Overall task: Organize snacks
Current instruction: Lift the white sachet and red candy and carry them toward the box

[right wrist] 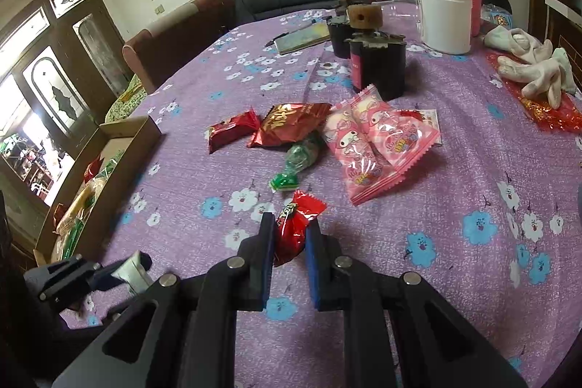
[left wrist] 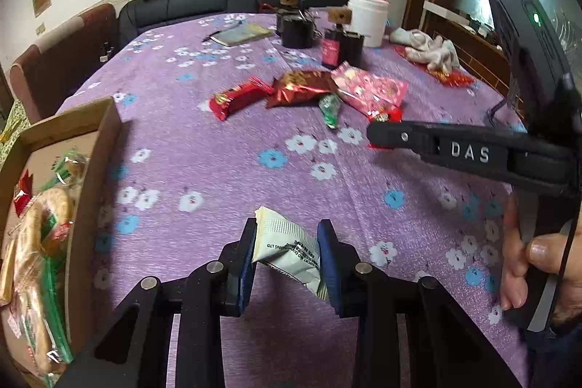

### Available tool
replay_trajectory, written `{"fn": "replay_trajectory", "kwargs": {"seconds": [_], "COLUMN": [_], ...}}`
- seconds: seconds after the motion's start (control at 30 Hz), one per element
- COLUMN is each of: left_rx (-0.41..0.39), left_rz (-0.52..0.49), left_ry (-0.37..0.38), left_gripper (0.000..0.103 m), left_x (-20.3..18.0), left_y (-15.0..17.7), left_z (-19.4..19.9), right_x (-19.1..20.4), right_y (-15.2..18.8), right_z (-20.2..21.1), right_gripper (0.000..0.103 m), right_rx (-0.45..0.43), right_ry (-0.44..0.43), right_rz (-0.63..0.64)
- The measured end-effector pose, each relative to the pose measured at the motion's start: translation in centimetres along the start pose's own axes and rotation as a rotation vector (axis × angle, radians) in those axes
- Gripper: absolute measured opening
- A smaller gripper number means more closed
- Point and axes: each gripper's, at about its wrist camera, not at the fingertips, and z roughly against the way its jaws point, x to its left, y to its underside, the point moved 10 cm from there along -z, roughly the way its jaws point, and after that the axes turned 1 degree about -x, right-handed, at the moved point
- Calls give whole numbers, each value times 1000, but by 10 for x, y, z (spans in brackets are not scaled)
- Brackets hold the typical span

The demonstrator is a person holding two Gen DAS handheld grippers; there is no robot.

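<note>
A white-and-green snack packet is clamped between the blue pads of the left gripper, crumpled and tilted, above the purple flowered tablecloth. No earlier view is given, so only the present grip is recorded. A small red candy packet is pinched between the pads of the right gripper, whose jaws are drawn in tight on it; the packet's upper end stands out beyond the fingertips. In the left wrist view the right gripper is seen from the side, and the hand holding its handle is visible at the right edge. A shallow cardboard box is placed at the table's left edge, just beside the left gripper; several wrapped snacks are already lying in it, green, gold and red wrappers being distinguishable. Near the table's middle, well apart from the box, a loose cluster is left: a red bar wrapper, a dark red foil bag touching it, a green twisted candy partly under the bag, and pink cartoon-printed packets overlapping one another. Behind the cluster are noted dark cylindrical containers, a white jar, a notebook and a heap of pale cloth.
</note>
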Motion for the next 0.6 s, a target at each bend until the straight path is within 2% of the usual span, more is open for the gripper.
{"fn": "replay_trajectory", "kwargs": {"seconds": [0.6], "left_rx": [-37], "left_rz": [36], "left_ry": [-36], "left_gripper": [34], "left_x": [24], "left_y": [-4], "left_z": [17], "right_x": [26], "right_y": [3], "right_z": [2], "right_gripper": [15], "right_rx": [-4], "right_ry": [-63], "right_rz": [32]}}
